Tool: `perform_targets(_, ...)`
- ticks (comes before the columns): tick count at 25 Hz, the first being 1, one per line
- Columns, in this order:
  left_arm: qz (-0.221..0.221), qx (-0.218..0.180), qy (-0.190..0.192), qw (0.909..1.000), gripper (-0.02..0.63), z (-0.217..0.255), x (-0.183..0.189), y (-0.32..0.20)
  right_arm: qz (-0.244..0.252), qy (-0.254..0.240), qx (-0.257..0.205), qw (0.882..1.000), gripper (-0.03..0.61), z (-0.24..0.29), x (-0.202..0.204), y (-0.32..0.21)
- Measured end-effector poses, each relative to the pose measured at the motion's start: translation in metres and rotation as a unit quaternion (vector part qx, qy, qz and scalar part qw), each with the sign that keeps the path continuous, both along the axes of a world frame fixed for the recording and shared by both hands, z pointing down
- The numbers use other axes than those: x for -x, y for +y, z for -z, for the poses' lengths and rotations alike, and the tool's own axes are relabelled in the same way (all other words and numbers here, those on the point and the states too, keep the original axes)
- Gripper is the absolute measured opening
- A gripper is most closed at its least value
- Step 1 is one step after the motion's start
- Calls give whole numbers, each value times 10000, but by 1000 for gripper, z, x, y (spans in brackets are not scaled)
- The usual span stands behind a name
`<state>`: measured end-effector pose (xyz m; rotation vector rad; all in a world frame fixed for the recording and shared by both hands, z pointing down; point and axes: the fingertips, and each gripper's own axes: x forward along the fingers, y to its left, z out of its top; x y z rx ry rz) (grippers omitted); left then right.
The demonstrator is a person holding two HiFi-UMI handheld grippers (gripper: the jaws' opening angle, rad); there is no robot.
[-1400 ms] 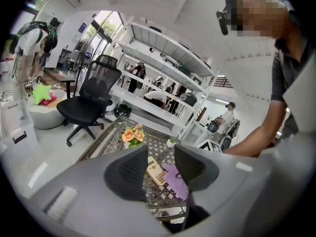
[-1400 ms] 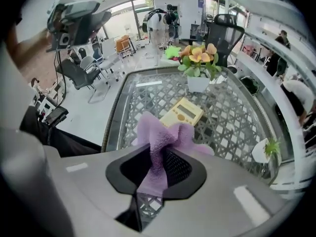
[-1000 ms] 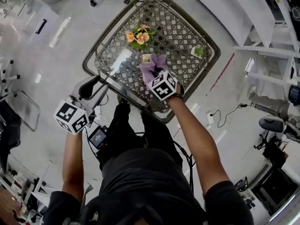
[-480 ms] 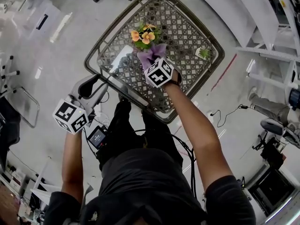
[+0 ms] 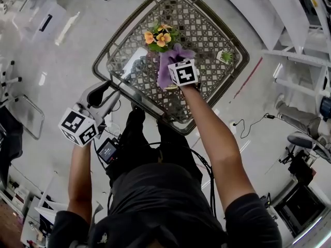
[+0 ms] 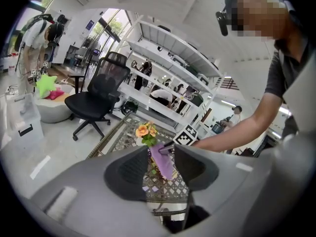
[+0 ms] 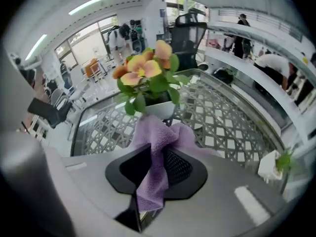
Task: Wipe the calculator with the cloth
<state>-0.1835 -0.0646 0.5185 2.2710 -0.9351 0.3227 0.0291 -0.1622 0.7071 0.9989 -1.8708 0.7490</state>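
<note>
The right gripper (image 7: 157, 164) has its jaws almost together, pinching the purple cloth (image 7: 154, 147); the cloth bunches above the pads and hangs in a strip below them, covering most of the narrow gap. In the head view the gripper's own body hides its jaws, and only the cloth shows past it, draped over the lattice table (image 5: 209, 32) just on the near side of the flowers (image 5: 158, 36). The calculator cannot be made out in any view; cloth and gripper cover that part of the table, and a small pale bit at the cloth's lower end is too small to name. In the right gripper view the cloth also hides the foot of the flowers' white pot. The left gripper (image 6: 160, 169) is held off the table's near-left edge, over the floor; its jaws stand apart with nothing between them, and through the gap only a slice of the table, the flowers and the hanging cloth shows, well beyond the pads. A small plant (image 5: 223, 57) stands near the table's right corner, tiny and indistinct.
</note>
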Motion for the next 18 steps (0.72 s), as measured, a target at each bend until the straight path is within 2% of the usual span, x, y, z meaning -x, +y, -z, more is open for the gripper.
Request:
perform_targets(3,-30,3,-4,10000,218,-2,-3,1,-746,-134,58,9971,69,-6,-27,-3)
perform_targets(7,-60,6,-16,10000,218,-5,-6,-1,-1521,-327,156,9877,68,-10,-53,-4)
perform_targets(12,-130,7,-31,9999,218,-5,-14,-5,-2157,-644,199,9741,67,-9,-65,-5)
perform_targets(16,-167,-5,-21,9999,218,-3,-18,-8,-2735,-1094,186,9554,67,-2,-69,-6)
perform_targets(18,-185,-5,-21,9998,216,-2,-20,-9,-2858,-1213,185,9504,67,1,-68,-5)
